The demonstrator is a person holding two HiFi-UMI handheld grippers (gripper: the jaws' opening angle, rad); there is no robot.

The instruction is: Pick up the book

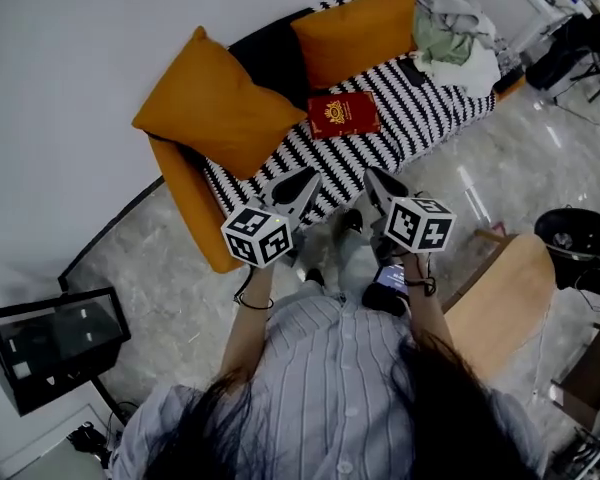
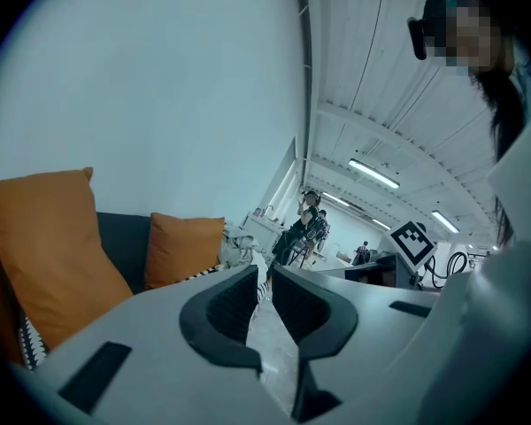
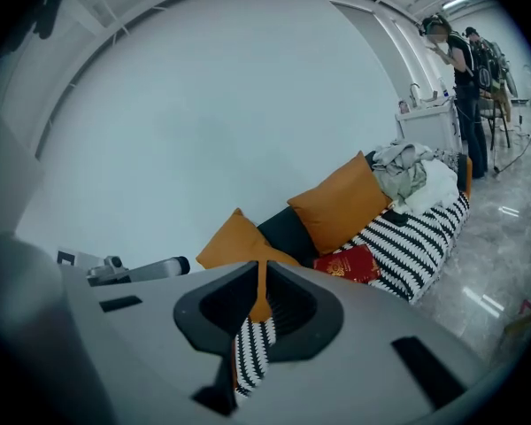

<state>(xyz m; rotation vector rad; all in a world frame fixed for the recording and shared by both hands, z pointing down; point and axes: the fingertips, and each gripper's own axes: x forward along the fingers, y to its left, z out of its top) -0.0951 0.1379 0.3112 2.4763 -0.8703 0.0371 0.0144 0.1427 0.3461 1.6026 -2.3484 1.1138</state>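
A red book (image 1: 343, 115) with a gold emblem lies flat on the black-and-white striped sofa seat (image 1: 420, 118); the right gripper view also has the red book (image 3: 348, 264), ahead and to the right of the jaws. My left gripper (image 1: 306, 180) hovers shut and empty at the sofa's front edge, short of the book. My right gripper (image 1: 377, 180) is beside it, also shut and empty. In the left gripper view the left gripper (image 2: 264, 277) points along the sofa, jaws together; the book is not in that view.
Two orange cushions (image 1: 218, 103) (image 1: 355, 33) lean on the sofa back. A heap of clothes (image 1: 458, 33) fills the sofa's far end. A wooden chair (image 1: 505, 298) stands at my right, a black bin (image 1: 580, 238) beyond it, a dark box (image 1: 50, 343) on the floor at left.
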